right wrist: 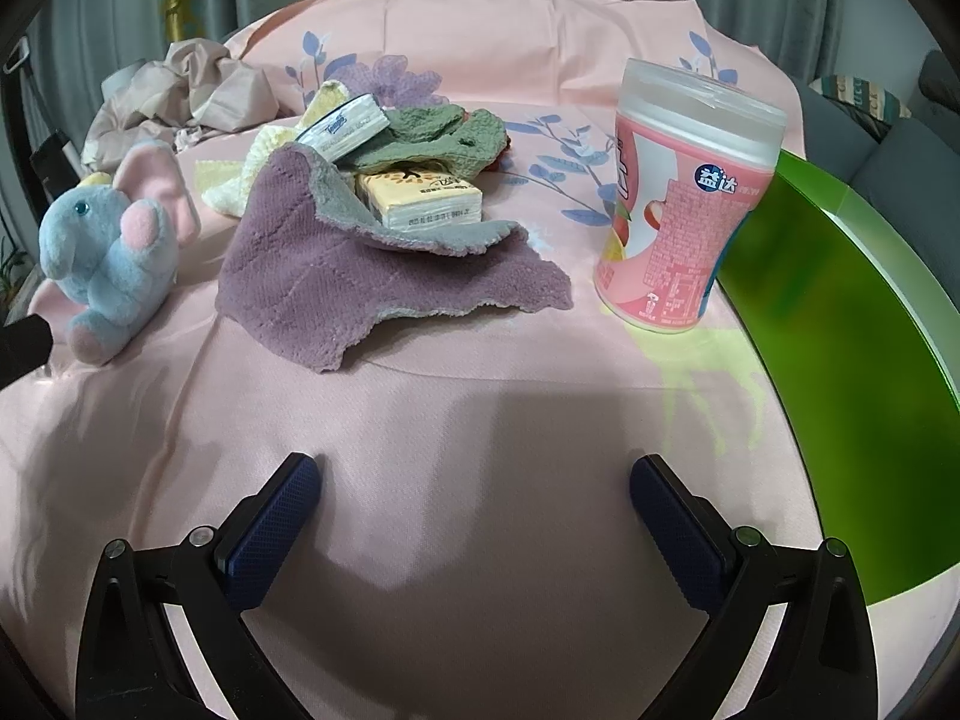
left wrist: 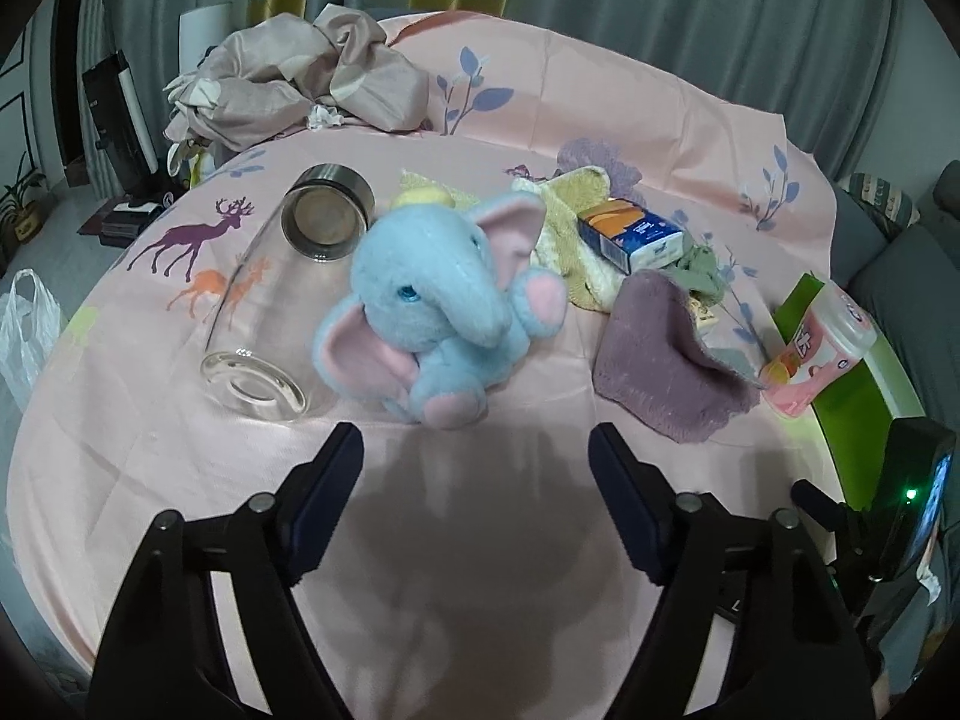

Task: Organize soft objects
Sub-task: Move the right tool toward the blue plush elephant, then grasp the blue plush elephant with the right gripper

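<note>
One blue plush elephant [left wrist: 444, 312] sits upright on the pink-covered worktop [left wrist: 150, 480], just past the left gripper [left wrist: 477, 468], whose jaws are spread with nothing between them. To its right there's a pile of four cloths, purple [right wrist: 336, 282], green [right wrist: 432, 138], yellow [left wrist: 576, 228] and cream [right wrist: 258, 174], with two tissue packs [right wrist: 420, 201] tucked in, one glass jar [left wrist: 270, 312] lying on its left and one pink canister [right wrist: 678, 204] by the green edge [right wrist: 840, 330]. The right gripper [right wrist: 474, 480] is wide open and empty too, over a bare stretch of cloth with plenty of room.
</note>
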A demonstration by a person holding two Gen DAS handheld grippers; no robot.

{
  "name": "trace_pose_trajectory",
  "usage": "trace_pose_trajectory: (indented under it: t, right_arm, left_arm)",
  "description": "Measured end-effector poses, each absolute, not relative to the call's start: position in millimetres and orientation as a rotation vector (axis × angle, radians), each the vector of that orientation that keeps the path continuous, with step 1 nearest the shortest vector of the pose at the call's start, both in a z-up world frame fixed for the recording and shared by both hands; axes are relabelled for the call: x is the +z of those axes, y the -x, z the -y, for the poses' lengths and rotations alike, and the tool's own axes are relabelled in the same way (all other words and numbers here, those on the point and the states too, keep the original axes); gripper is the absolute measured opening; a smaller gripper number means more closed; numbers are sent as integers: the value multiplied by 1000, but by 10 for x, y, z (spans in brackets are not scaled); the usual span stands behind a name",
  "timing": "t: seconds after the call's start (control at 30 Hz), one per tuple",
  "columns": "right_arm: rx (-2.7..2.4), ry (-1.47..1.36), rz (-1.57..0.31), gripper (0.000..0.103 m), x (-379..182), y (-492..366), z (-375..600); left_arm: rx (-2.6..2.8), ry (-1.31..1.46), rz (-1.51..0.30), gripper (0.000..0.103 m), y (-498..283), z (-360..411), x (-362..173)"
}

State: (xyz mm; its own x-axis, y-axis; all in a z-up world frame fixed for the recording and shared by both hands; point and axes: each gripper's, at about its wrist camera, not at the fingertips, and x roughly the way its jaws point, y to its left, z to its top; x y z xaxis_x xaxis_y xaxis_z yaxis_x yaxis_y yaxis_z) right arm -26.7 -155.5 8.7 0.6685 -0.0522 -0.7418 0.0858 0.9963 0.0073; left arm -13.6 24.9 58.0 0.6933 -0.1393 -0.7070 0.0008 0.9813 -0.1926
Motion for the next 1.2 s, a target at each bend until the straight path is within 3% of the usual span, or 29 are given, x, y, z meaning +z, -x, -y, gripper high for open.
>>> trace_pose_trajectory:
  t: [0.5, 0.73, 0.87, 0.97, 1.07, 1.2]
  right_arm:
    - [-86, -30, -830, 103, 93, 280, 1542]
    - [-72, -66, -821, 103, 154, 302, 1576]
    - [-49, -110, -777, 90, 273, 363, 1608]
    - [-3, -166, -748, 90, 397, 401, 1652]
    - [30, -265, -759, 78, 541, 381, 1735]
    - [153, -350, -793, 72, 799, 264, 1779]
  left_arm:
    - [-59, 223, -802, 70, 147, -441, 628]
    - [-63, 250, -792, 64, 159, -504, 682]
    - [-75, 277, -787, 59, 160, -556, 741]
    - [-75, 285, -778, 57, 162, -596, 781]
    - [-67, 294, -769, 48, 164, -645, 827]
    - [-75, 353, -756, 43, 187, -783, 893]
